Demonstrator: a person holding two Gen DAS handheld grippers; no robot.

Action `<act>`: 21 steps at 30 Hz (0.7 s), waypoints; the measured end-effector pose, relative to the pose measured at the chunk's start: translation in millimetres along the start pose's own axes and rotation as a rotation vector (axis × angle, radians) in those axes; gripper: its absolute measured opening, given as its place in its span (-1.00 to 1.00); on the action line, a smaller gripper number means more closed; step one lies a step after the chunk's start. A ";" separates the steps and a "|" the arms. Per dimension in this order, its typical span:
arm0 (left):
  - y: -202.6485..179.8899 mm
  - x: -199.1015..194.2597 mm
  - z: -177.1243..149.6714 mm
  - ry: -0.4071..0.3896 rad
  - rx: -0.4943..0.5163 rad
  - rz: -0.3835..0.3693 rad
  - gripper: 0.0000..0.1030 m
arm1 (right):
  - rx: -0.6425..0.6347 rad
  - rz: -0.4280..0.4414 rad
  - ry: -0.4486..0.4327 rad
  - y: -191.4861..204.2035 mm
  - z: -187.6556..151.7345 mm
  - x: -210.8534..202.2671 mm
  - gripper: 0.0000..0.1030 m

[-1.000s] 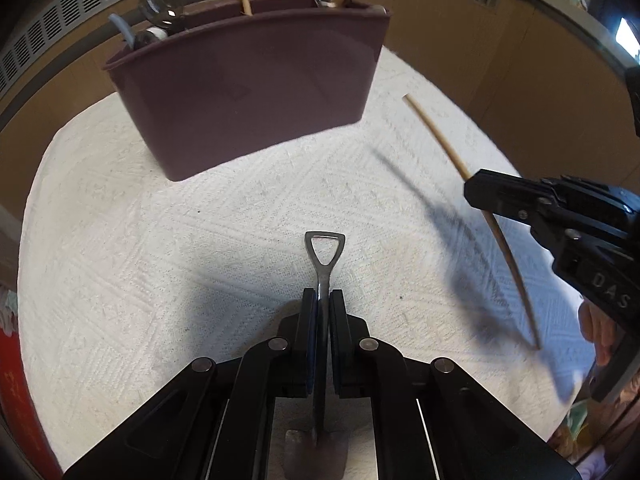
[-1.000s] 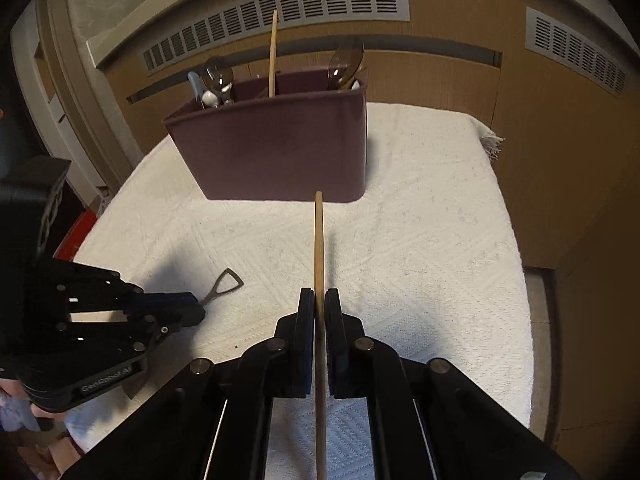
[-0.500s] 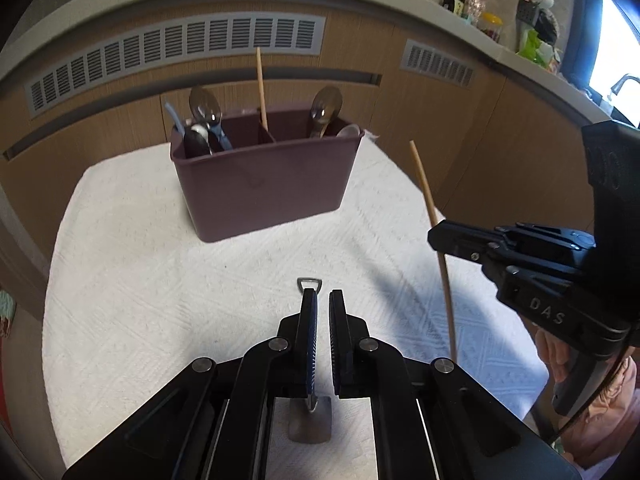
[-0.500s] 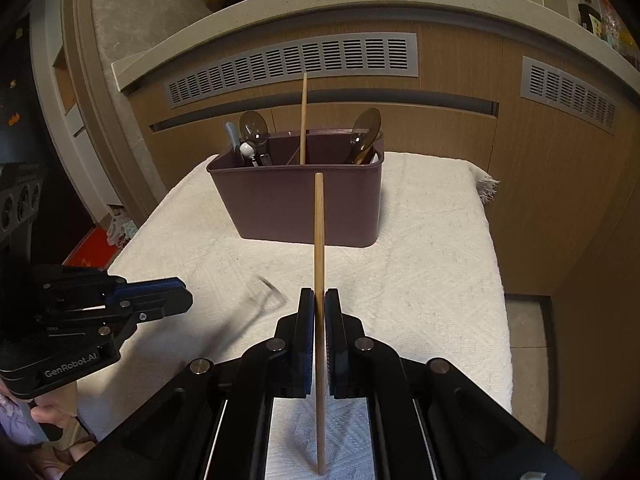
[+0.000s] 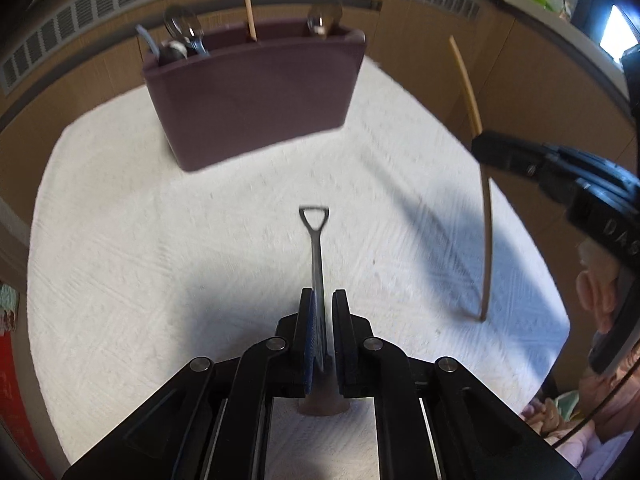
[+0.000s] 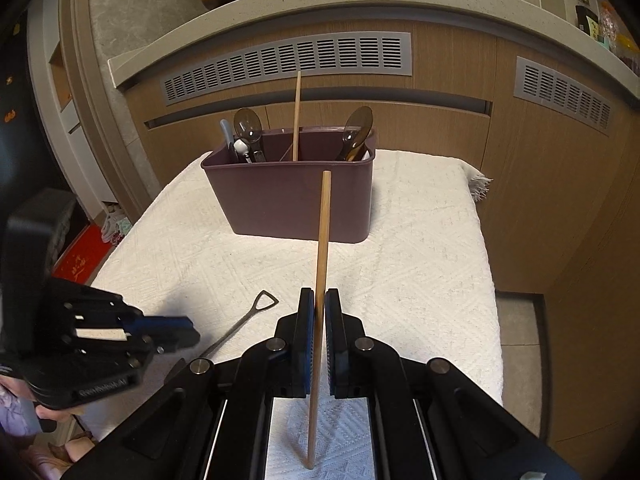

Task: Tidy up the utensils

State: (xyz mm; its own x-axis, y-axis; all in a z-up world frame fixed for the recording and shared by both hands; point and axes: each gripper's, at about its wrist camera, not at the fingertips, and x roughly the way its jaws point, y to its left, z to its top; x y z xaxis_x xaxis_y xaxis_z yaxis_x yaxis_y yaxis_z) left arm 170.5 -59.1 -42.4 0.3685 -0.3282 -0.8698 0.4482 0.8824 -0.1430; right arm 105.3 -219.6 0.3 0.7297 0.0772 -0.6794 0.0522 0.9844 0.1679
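Note:
My left gripper point(image 5: 322, 300) is shut on a small metal shovel-shaped spoon point(image 5: 316, 240), its loop handle pointing forward at the organizer. My right gripper point(image 6: 316, 300) is shut on a wooden chopstick point(image 6: 322, 240), held nearly upright above the cloth. The maroon utensil organizer point(image 6: 288, 196) stands at the far side of the table point(image 5: 256, 92). It holds spoons in its left and right compartments and one chopstick point(image 6: 297, 116) in the middle. In the right wrist view the left gripper point(image 6: 176, 330) and the spoon point(image 6: 248, 318) are at lower left. In the left wrist view the right gripper point(image 5: 492, 150) and its chopstick point(image 5: 478, 152) are at right.
A white textured cloth point(image 6: 420, 260) covers the small table. Wooden cabinet fronts with vent grilles point(image 6: 288, 62) stand right behind the organizer. The table edge drops to the floor on the right point(image 6: 520, 340). A red item point(image 6: 80, 256) lies on the floor at left.
The left gripper has tipped down and moved nearer the organizer with the spoon. The right gripper holds the chopstick a little higher and straighter, still clamped.

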 end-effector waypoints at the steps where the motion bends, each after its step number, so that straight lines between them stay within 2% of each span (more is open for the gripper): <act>1: 0.3 4.4 -0.1 0.009 0.001 -0.001 -0.69 | 0.001 0.002 0.003 -0.5 -0.6 0.7 -0.90; 5: -0.9 32.0 7.7 0.084 0.027 0.039 -0.66 | 0.015 0.021 0.030 -2.3 -3.7 6.3 -0.90; 8: -5.3 37.7 16.8 0.093 0.071 0.042 -0.69 | 0.018 0.014 0.033 -3.5 -4.5 7.5 -0.90; 10: -4.6 39.5 19.2 0.092 0.067 0.037 -0.86 | 0.015 0.015 0.032 -3.9 -4.8 7.8 -0.90; 11: -4.3 39.1 18.9 0.085 0.063 0.038 -0.87 | 0.012 0.023 0.034 -3.9 -5.3 9.7 -0.90; 13: -1.7 30.3 16.0 0.029 0.034 0.054 -0.89 | 0.008 0.017 0.058 -5.5 -7.9 17.3 -0.90; 15: 2.3 8.5 14.0 -0.088 0.005 0.078 -0.89 | 0.006 0.023 0.100 -9.0 -13.4 29.8 -0.85; 16: 6.4 -4.8 11.7 -0.151 -0.033 0.067 -0.89 | 0.009 0.026 0.125 -11.1 -15.7 36.9 -0.84; 19: 14.3 -26.9 8.9 -0.232 -0.098 0.029 -0.89 | 0.032 0.044 0.183 -15.1 -17.7 59.8 -0.74; 21: 15.1 -34.4 10.8 -0.263 -0.097 0.039 -0.89 | 0.033 0.049 0.228 -14.2 -15.8 78.1 -0.68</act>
State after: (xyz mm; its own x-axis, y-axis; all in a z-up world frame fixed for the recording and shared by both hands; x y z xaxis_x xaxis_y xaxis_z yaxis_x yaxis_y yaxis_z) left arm 173.3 -38.2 -9.5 0.5878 -0.3587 -0.7251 0.3546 0.9199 -0.1675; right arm 150.8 -225.0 -66.4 0.5596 0.1621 -0.8128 0.0457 0.9731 0.2256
